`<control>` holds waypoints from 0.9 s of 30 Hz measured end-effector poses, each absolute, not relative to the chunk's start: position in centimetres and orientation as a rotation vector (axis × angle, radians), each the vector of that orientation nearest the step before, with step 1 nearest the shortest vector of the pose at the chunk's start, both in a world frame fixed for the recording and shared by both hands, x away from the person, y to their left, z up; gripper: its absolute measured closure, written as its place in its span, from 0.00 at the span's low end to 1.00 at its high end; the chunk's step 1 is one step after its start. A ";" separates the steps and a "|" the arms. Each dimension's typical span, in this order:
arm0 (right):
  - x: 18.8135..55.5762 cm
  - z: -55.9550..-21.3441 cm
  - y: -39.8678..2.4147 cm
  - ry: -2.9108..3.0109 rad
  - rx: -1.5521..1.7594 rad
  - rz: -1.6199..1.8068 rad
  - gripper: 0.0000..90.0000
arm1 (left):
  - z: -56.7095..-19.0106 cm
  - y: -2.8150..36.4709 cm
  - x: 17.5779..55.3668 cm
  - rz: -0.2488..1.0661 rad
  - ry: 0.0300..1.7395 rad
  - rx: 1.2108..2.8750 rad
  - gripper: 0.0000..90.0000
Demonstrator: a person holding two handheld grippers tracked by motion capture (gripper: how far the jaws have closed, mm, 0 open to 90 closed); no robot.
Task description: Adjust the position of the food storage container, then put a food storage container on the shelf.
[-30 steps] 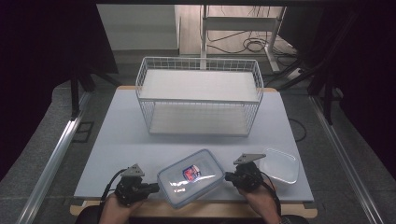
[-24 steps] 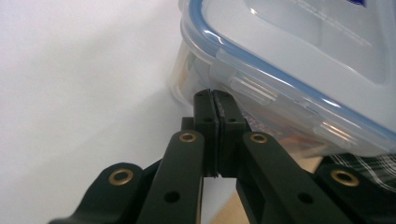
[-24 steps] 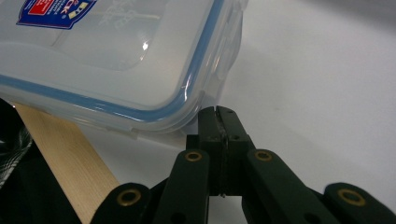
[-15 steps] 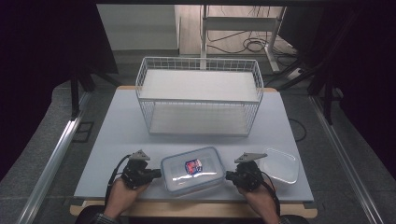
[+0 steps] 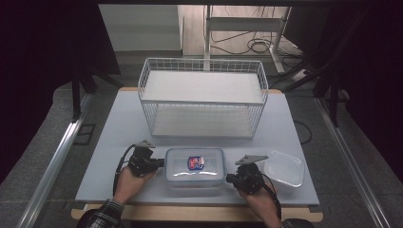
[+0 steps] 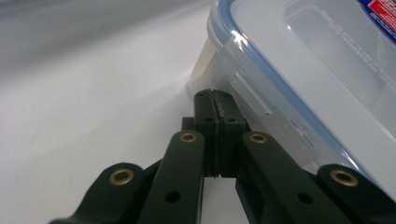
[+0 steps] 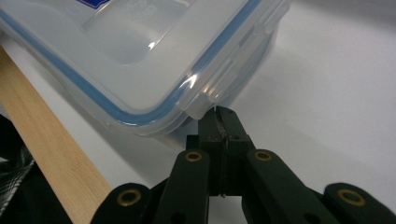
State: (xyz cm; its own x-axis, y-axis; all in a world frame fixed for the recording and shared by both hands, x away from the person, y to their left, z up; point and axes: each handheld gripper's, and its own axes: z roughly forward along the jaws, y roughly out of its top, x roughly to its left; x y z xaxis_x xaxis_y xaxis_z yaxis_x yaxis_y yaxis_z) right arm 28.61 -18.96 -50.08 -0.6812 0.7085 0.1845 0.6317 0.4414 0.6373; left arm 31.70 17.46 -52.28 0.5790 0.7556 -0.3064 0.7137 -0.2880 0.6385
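Where jaws meet, container [image 6: 299,84] clips show close.

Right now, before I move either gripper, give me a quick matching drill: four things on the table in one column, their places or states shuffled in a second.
1. lidded container
2. wire basket
3. empty clear tub
4. left gripper

A. at the table's right, beyond the right gripper
B. jaws shut, tips at the container's left end
C. between the two grippers, near the front edge
D. at the table's far side

Pairs: 1-C, 2-D, 3-A, 4-B
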 end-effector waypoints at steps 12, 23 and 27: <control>28.4 -49.6 -19.9 2.553 1.110 1.054 0.86 | -52.4 19.9 29.1 0.168 1.153 2.013 0.48; 28.6 -49.1 -21.2 2.481 1.115 1.107 0.49 | -52.3 20.6 27.6 0.261 1.118 2.012 0.12; 28.7 -49.0 -21.4 2.472 1.117 1.130 0.39 | -52.6 21.0 27.5 0.292 1.105 2.001 0.07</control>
State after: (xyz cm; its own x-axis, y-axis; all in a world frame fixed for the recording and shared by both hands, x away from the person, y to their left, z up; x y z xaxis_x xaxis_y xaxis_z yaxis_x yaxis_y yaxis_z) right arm 28.73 -21.44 -48.99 -0.6932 0.7108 0.1193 0.5554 0.4213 0.7170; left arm 27.46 20.96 -52.55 0.5889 0.7896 -0.1724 0.6011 -0.2853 0.7465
